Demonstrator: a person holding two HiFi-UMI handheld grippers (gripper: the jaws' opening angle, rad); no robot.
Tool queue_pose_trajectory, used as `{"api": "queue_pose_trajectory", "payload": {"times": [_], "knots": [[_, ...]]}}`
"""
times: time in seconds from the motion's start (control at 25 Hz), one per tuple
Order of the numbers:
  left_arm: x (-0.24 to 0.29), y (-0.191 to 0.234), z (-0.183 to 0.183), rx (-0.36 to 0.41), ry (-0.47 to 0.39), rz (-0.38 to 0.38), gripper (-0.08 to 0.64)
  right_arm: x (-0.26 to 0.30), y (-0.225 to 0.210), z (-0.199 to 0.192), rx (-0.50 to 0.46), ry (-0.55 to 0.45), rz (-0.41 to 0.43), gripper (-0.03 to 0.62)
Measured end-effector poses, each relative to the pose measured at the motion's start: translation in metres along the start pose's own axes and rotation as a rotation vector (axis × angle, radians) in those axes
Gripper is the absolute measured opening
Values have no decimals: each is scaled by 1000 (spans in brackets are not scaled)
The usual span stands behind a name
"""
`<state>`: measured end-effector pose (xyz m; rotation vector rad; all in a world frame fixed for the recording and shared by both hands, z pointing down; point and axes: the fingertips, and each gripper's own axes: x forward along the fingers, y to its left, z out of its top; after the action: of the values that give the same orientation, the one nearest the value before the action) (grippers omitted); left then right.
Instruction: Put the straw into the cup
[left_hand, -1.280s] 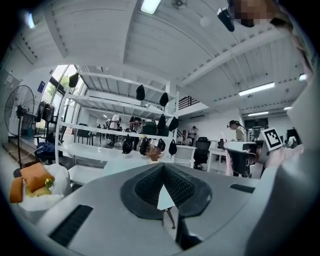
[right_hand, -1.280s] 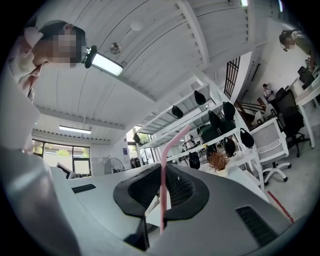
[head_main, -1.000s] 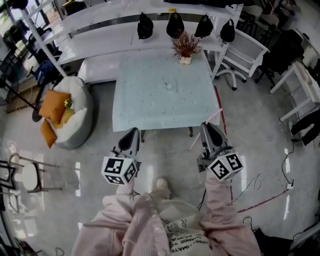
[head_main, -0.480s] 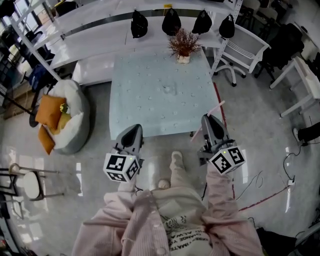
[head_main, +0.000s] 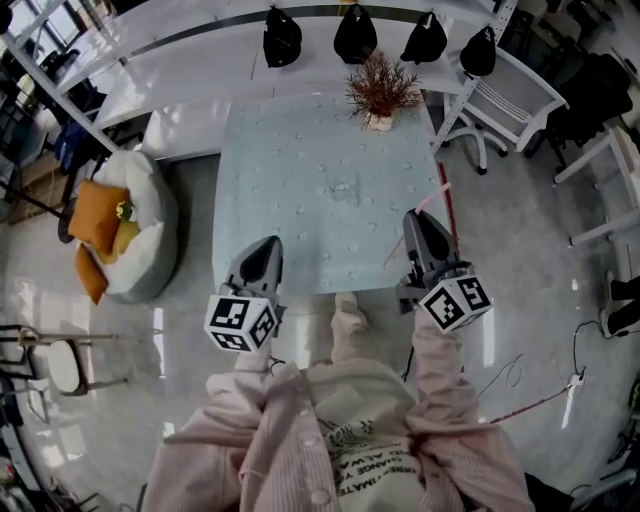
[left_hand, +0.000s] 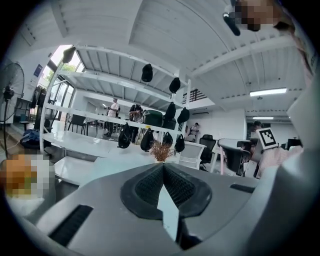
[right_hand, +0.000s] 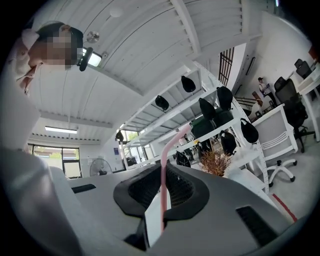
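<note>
Right hand-held gripper (head_main: 414, 216) clamped on pink straw (right_hand: 163, 172), its bent end jutting past the tips.

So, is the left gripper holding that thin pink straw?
No, the thin pink straw sits pinched in the right gripper; the left gripper is shut on nothing.

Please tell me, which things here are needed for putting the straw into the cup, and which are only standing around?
For the job:
- pink straw, clamped in the right gripper
- small clear cup on the table
- left gripper, shut and empty

Only standing around:
- dried plant
- black caps
- beanbag
- white chair
</note>
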<state>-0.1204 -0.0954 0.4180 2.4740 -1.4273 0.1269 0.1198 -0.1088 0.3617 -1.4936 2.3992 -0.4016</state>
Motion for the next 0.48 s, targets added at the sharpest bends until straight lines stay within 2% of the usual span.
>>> {"api": "queue_pose_trajectory", "payload": {"times": [0.48], "knots": [[101,24,15,-31,35,49,0,113,-67,8,38,45,63,23]]}}
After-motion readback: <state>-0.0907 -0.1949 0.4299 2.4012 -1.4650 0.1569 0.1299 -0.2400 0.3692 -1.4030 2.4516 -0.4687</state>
